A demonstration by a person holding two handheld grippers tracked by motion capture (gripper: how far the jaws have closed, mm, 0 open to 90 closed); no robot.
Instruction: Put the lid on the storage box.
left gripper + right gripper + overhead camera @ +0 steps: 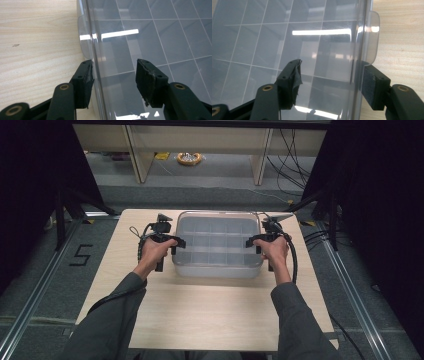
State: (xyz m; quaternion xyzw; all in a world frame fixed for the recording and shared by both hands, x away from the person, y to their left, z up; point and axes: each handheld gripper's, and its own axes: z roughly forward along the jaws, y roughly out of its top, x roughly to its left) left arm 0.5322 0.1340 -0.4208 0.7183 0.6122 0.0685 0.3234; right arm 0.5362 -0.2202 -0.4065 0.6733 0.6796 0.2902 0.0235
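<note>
**Two grippers at the sides of a clear divided box**

A pale wooden table stands before the person, and on its far half sits a clear plastic organizer box with a grid of empty compartments. The box is wide, stiff and probably light, but its walls look smooth and slippery, so a hold at both side rims seems the safest.

The left gripper is at the left rim of the box. Its jaws stand apart on both sides of the wall; the outer pad is just at the wall, the inner one is clear of it, so nothing is squeezed.

The right gripper mirrors it at the right rim, just below a small rounded tab. Its jaws also stand apart around the wall, released.
</note>
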